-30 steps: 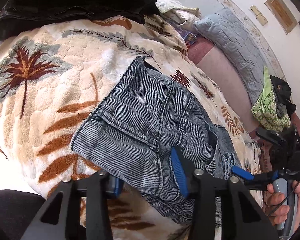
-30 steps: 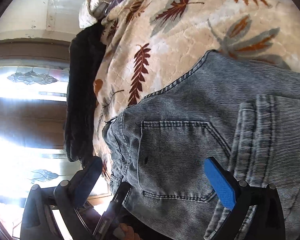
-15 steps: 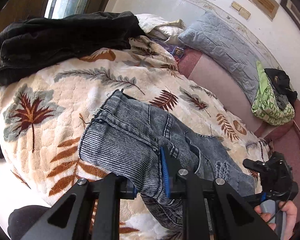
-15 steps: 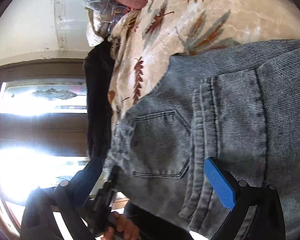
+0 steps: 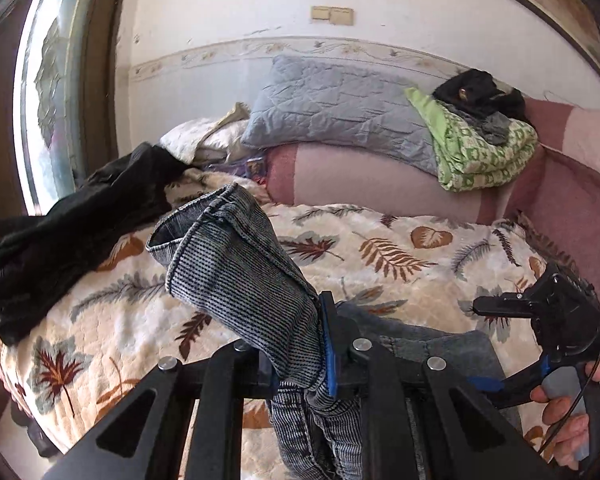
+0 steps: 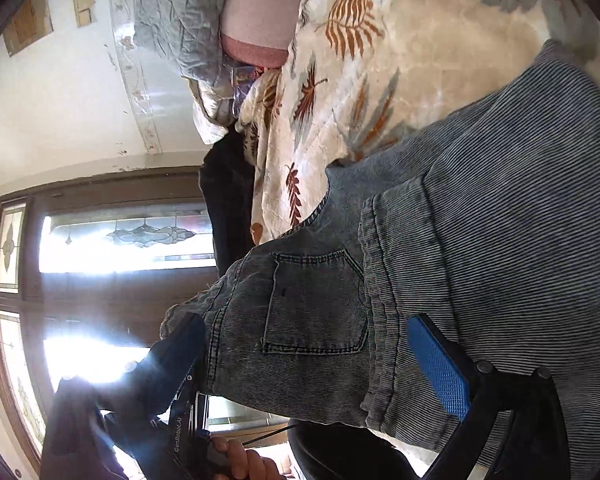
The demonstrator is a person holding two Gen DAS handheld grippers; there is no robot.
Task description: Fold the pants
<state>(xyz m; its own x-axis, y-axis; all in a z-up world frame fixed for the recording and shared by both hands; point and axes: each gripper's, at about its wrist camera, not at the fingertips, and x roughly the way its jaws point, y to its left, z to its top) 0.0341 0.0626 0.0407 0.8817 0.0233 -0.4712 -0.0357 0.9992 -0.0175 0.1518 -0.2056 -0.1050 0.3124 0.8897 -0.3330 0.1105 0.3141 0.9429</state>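
Left claw (image 5: pixel 300 356), jaws closing, pinches the jeans (image 5: pixel 240 276) at lower centre, lifting them over the leaf-print blanket (image 5: pixel 399 248). Right claw (image 6: pixel 311 356) stands wide around the jeans.

Daylight is pouring in through the window (image 6: pixel 128 236), blowing out its panes to white and flaring over the left gripper (image 6: pixel 180 364) in the right wrist view. The blanket (image 5: pixel 399 248) is lying evenly lit, with soft shadows. Both views are bending strongly at the edges, with black corners. The wall border (image 5: pixel 300 50) is curving. Focus is staying sharp throughout.
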